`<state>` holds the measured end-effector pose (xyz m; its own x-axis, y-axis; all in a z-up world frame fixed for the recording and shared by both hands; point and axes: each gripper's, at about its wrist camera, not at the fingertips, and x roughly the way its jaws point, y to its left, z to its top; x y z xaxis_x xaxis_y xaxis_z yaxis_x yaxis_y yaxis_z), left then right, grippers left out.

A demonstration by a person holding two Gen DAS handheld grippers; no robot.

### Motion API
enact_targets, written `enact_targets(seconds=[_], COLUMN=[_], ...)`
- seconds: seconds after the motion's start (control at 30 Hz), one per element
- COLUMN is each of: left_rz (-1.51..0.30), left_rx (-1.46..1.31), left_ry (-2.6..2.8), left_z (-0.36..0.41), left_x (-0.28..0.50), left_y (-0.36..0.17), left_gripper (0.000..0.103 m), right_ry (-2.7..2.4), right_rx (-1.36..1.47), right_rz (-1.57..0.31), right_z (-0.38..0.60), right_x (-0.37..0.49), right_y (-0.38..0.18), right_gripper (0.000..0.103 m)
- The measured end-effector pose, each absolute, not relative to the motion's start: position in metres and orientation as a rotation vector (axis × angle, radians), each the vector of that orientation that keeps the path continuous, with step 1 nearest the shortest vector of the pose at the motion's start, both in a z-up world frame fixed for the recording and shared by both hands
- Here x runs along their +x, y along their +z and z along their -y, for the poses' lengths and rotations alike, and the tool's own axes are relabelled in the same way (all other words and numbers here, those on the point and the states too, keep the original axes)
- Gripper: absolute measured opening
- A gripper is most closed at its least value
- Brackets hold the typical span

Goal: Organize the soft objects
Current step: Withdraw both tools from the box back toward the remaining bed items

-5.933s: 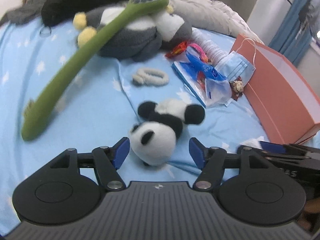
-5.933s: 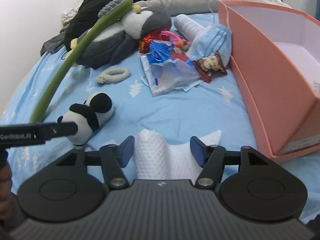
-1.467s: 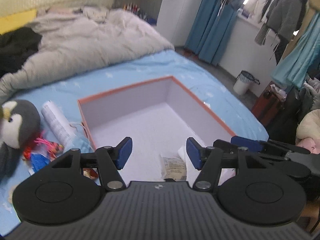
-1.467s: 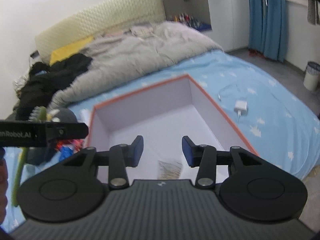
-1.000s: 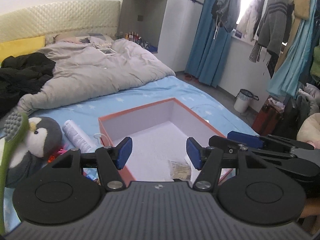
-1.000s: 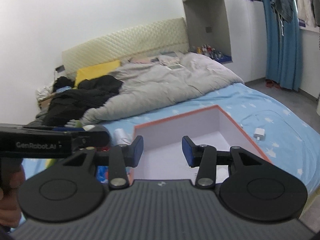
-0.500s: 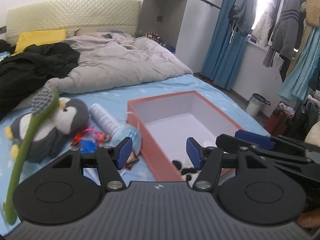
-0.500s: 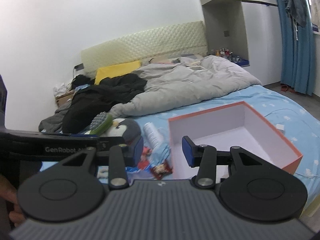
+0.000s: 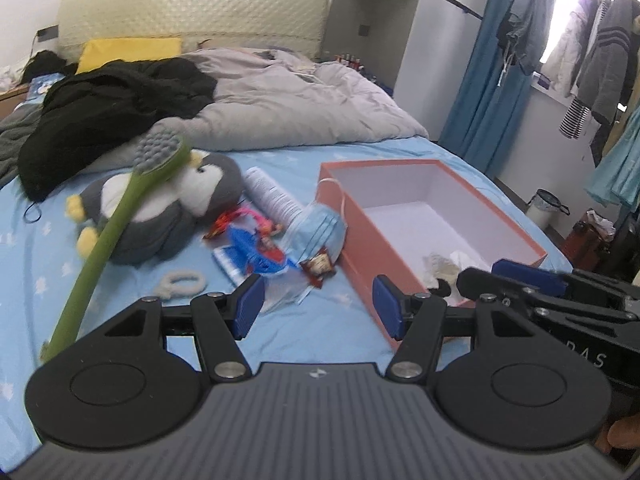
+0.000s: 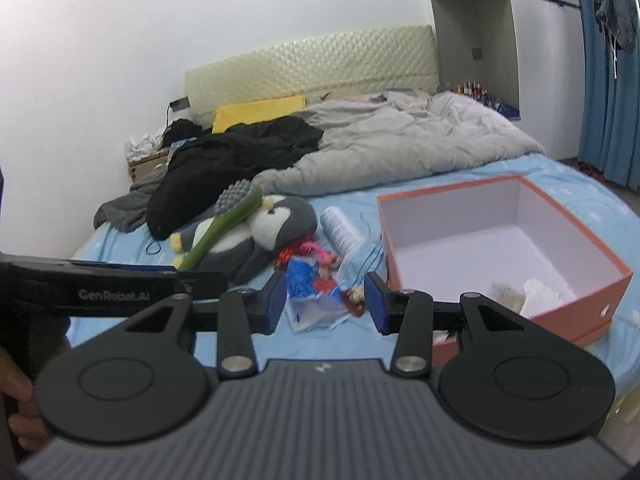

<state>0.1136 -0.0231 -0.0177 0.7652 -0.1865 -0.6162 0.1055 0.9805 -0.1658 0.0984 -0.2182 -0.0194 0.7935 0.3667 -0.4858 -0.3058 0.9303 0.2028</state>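
Observation:
An orange box (image 9: 362,236) with a white inside stands on the blue bed; it also shows in the right wrist view (image 10: 576,312). Inside it lie a white cloth (image 10: 540,290) and part of the panda toy (image 9: 440,286). A grey penguin plush (image 9: 168,208) lies left of the box with a long green brush (image 9: 108,240) across it. A white ring (image 9: 180,284) lies in front of the penguin. My left gripper (image 9: 318,310) is open and empty above the bed. My right gripper (image 10: 326,302) is open and empty.
A pile of wrappers, a blue face mask (image 9: 320,232) and a white tube (image 9: 272,198) lies between penguin and box. A grey duvet (image 9: 300,108) and black clothes (image 9: 112,96) cover the far bed. Curtains and hanging clothes stand at the right.
Both grippers have drawn back and swung left from over the box. The panda and white cloth, on the bed earlier, now lie in the box. Both grippers stay open.

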Motion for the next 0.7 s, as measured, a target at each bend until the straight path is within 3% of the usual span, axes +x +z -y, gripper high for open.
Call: enact_targets(seconds=[0.7], left_rz=[-0.722], left_rx=[-0.214], left_ry=[-0.005], left_z=[-0.016], left_x=[0.046], left_y=[-0.068], left_gripper=[0.066], right_ry=[0.394], right_rx=[0.089], right_rz=[-0.690], right_z=[0.187], right_x=[0.059], right_y=[-0.064], right_gripper=[0.046])
